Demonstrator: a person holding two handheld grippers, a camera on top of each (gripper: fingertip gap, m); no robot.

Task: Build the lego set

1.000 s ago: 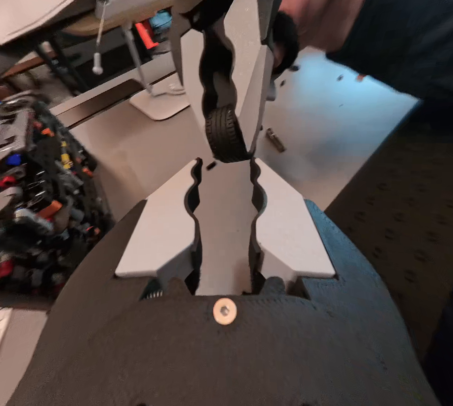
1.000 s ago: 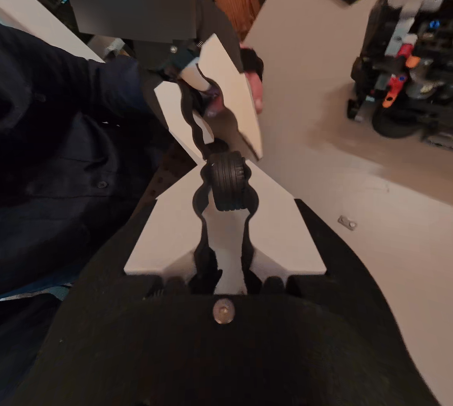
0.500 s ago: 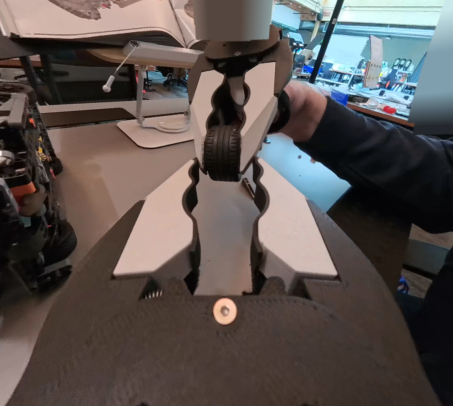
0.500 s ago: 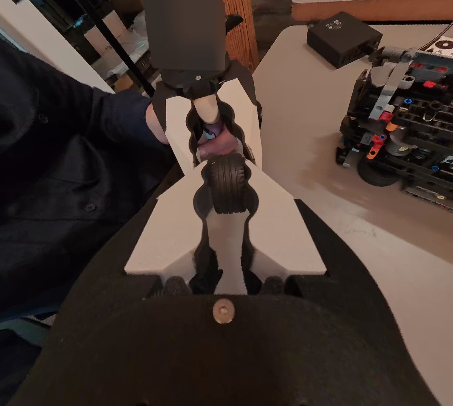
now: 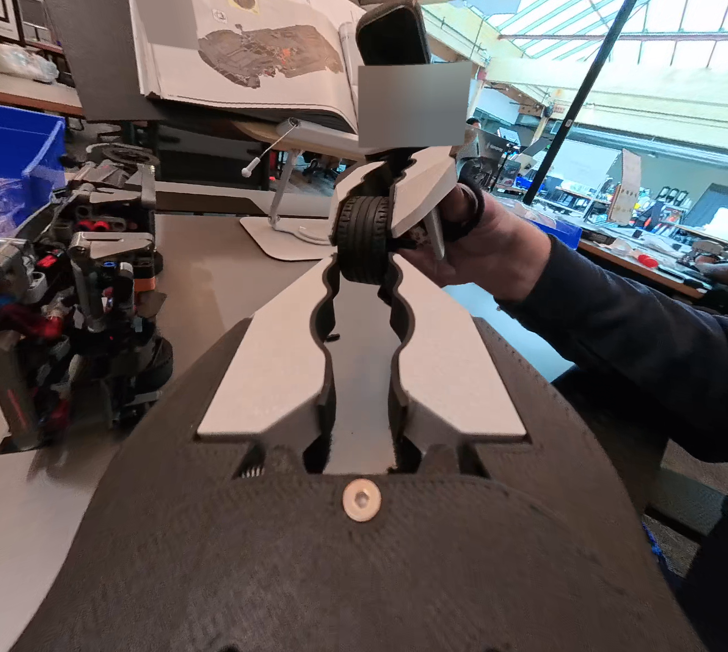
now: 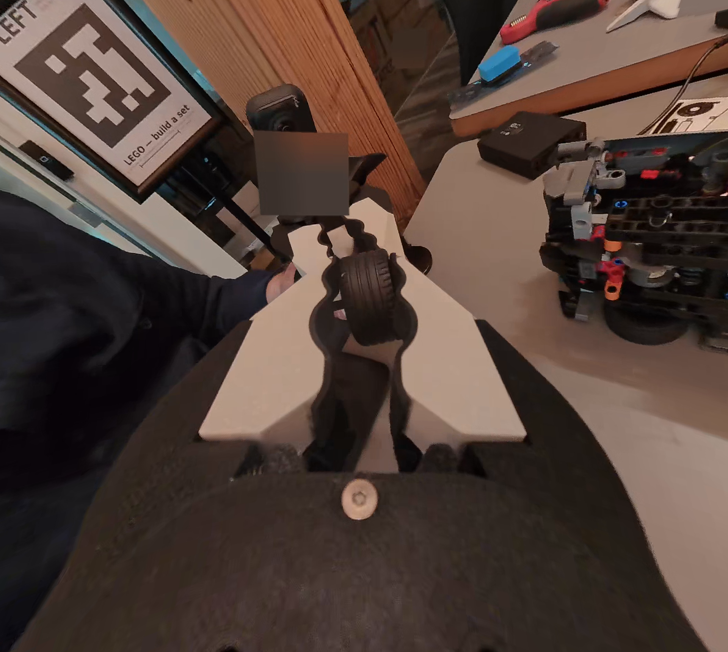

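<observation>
A small black rubber tyre (image 5: 362,227) hangs in the air between my two grippers, which point at each other. My right gripper (image 6: 364,259) is shut on the tyre (image 6: 368,302), which sits in the first notch of its fingers. It shows opposite in the left wrist view (image 5: 364,243), held by a hand (image 5: 484,255). My left gripper (image 5: 364,272) has its tips pressed on either side of the tyre's near edge; it also shows in the right wrist view (image 6: 360,249). The partly built black Lego car (image 5: 78,298) stands on the grey table (image 5: 220,278), also at right in the right wrist view (image 6: 650,239).
An open instruction book (image 5: 256,54) rests on a white stand (image 5: 283,235) behind the grippers. A blue bin (image 5: 31,144) is at far left. A black box (image 6: 528,144) lies behind the car. A red-handled tool (image 6: 559,9) lies on a farther desk. The tips of both grippers are at nearly the same place.
Both grippers have lifted and tilted up from the table. My left gripper's fingers have narrowed and moved onto the tyre, which stays in my right gripper.
</observation>
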